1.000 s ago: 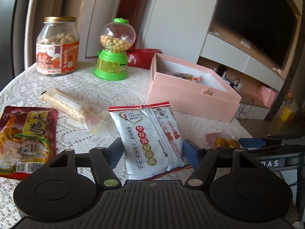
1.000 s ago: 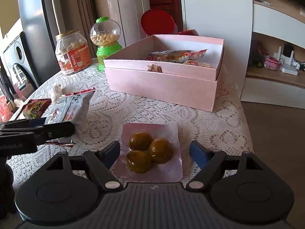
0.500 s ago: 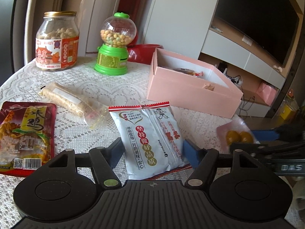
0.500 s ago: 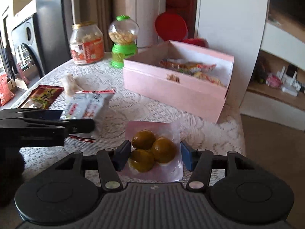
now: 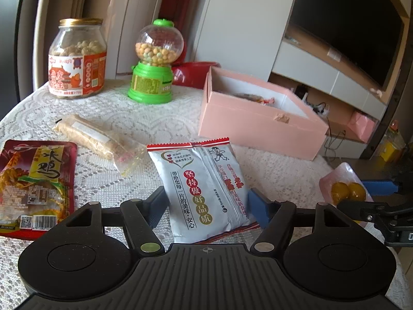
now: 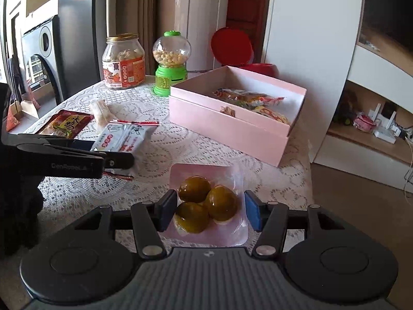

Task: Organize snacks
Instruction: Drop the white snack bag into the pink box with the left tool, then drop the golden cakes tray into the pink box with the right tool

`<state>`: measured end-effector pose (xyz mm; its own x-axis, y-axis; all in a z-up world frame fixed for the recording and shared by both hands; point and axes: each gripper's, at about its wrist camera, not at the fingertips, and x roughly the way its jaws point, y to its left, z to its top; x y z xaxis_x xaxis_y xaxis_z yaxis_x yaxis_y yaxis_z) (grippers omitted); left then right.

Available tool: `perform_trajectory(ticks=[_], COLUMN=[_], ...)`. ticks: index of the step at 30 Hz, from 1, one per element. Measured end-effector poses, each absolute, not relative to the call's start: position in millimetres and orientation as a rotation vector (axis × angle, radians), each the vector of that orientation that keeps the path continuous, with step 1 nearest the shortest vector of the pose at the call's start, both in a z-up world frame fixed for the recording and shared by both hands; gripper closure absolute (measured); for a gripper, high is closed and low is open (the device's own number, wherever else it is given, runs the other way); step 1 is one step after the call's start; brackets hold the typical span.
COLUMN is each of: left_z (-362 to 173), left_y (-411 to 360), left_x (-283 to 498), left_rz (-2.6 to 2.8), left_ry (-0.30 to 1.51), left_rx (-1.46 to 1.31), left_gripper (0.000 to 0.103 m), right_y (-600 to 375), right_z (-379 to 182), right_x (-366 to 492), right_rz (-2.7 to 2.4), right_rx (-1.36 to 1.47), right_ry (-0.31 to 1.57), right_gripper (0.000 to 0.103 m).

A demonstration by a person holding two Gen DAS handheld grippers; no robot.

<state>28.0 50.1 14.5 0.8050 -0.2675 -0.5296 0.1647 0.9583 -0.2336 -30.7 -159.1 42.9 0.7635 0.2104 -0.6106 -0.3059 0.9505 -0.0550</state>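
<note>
Right tongs [image 6: 210,213] pinching a pink vacuum pack of three brown eggs [image 6: 207,206] by its side edges; pack looks lifted just clear of the lace-covered bench [image 6: 180,144], short of the pink box [image 6: 232,129]. Box open, already holding a few wrapped snacks [image 6: 250,98] toward its far side. Left tongs [image 5: 206,204] spread, straddling the near end of a white-grey snack bag [image 5: 201,188] that lies flat; pads not pressing it. Still loose on the bench: that bag, a red chicken-snack pouch [image 5: 36,186], a clear-wrapped bar [image 5: 95,139]. Peanut jar [image 5: 77,59] and green candy dispenser [image 5: 155,62] stand at the far edge; unclear whether they belong in the box. Judgement: partly done, with the egg pack in transit and three packets waiting.
</note>
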Motion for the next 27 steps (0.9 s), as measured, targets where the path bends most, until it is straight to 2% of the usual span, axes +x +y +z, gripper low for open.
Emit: perform_trajectory(ticks=[5, 8, 15, 16, 17, 19, 23, 27], left_z=[26.3, 52.1, 133.9, 135.6, 132.9, 125.2, 107.8, 83.9], left_y=[43.9, 39.8, 4.4, -1.5, -5.2, -5.7, 14.2, 53.1], left_x=[12.6, 19.0, 114.5, 140.8, 166.1, 187.2, 173.3, 125.6], left_rz=[-0.276, -0.336, -0.470, -0.483, -0.475, -0.427, -0.441, -0.373], left_ry=[0.538, 0.498, 0.414, 0.464, 0.531, 0.560, 0.521, 0.540], left_rx=[-0.141, -0.159, -0.154, -0.175, -0.202, -0.236, -0.328, -0.385], left_gripper=[0.029, 0.029, 0.027, 0.027, 0.031, 0.034, 0.034, 0.034], right_y=[-172.4, -180.3, -187.7, -187.7, -187.6, -188.1, -194.5, -200.4], right_z=[45.5, 46.6, 37.5, 36.1, 35.3, 35.8, 34.9, 31.9], right_x=[-33.1, -33.0, -22.1, -20.3, -18.2, -16.9, -17.6, -11.9], right_rz=[0.267, 0.265, 0.276, 0.276, 0.276, 0.276, 0.262, 0.262], right_rx=[-0.121, -0.106, -0.054, -0.047, -0.039, -0.037, -0.052, -0.031], right_ry=[0.628, 0.618, 0.637, 0.642, 0.646, 0.646, 0.652, 0.683], right_gripper=[0.047, 0.047, 0.047, 0.047, 0.047, 0.047, 0.046, 0.047])
